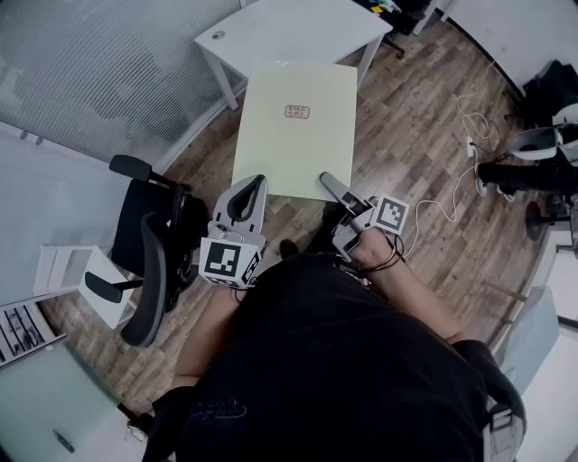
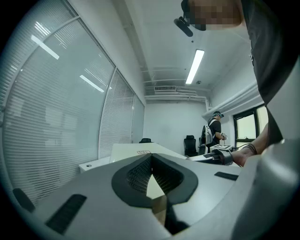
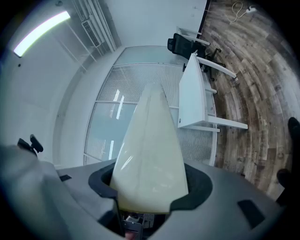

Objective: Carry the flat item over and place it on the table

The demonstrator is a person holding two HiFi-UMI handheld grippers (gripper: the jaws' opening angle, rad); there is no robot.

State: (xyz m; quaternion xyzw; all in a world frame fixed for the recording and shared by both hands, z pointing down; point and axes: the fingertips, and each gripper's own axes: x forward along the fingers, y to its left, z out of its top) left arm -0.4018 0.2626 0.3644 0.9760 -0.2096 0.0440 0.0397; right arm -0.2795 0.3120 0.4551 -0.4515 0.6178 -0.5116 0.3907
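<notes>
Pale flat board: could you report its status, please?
Left gripper, right gripper shut on pale green flat board. White table ahead. Black office chair at left.

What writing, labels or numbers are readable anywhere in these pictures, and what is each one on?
Red label on the pale flat board: printed characters, too small and blurred to read.
Square markers on the left gripper and right gripper: black-and-white patterns only, no letters or numbers.
Nothing else carries readable text.
</notes>
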